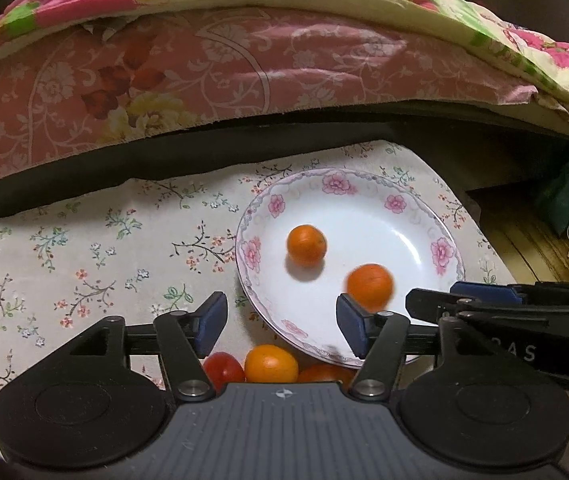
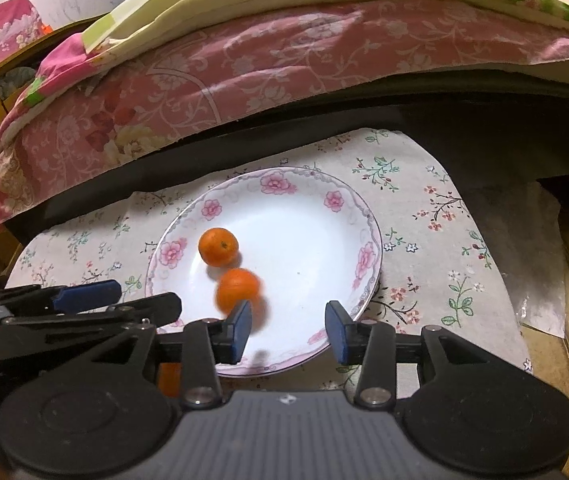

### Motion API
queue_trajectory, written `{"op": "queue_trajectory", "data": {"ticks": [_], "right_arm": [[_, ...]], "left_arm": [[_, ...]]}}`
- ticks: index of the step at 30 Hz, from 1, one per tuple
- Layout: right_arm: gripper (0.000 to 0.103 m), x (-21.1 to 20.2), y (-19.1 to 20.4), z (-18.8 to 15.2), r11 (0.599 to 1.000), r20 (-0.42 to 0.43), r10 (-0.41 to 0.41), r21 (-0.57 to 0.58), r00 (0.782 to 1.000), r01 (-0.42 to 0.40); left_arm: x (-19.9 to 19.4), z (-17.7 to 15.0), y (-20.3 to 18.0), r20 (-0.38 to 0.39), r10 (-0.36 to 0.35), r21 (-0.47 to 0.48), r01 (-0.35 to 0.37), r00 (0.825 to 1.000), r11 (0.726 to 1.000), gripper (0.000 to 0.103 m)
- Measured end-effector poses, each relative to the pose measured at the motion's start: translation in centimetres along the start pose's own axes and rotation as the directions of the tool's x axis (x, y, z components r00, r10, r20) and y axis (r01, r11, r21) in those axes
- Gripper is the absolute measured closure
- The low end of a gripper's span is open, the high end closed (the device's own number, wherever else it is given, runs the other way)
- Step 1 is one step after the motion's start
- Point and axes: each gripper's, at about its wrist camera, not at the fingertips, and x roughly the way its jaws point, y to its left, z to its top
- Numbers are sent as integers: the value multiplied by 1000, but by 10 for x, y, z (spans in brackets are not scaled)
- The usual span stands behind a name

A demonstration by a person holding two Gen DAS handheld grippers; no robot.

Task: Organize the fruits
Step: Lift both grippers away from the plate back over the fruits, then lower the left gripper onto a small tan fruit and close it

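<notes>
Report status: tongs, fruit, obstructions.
Left tongs and right tongs open, both empty. Two oranges in plate: far orange sharp, near orange blurred. More fruit on cloth beside plate. Nothing blocking.

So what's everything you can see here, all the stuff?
oranges on plate: two, orange, inside the plate; the nearer one is blurred
plate: one, white with pink flowers, on the cloth
fruit beside plate: at least three, orange and one red, on the cloth by the plate's near rim, partly hidden
cloth: one, pale with small flowers, under everything
bedding: pink and yellow-green, behind
left gripper: black, blue pads, open, empty
right gripper: black, blue pads, open, empty
</notes>
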Motion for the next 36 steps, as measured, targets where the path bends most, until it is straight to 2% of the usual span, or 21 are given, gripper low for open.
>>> {"op": "queue_trajectory", "data": {"ticks": [8,17,22,28,31,36], "right_arm": [[52,-10,12,-2,999,16,26,-38,1000,-25],[51,-31,33,-17,994,8,60,-91,998,-59],[51,-48,45,-37,989,-3,83,-125,997,-82],[51,-57,59,-71,984,-43,111,-135,993,-116],[51,-52,74,-83,976,-67,119,-175,991,-130],[51,-39,92,-91,964,-92,122,-227,988,-140]], "left_arm": [[-25,2,8,47,37,-12,-36,998,999,28],[-70,-16,30,75,76,-27,-74,994,997,25],[-94,-37,42,71,79,-28,-77,994,997,23],[-114,-77,60,53,72,2,-73,996,997,20],[-114,-95,68,41,83,27,-84,996,996,20],[-109,-107,76,36,62,53,-64,997,997,20]]}}
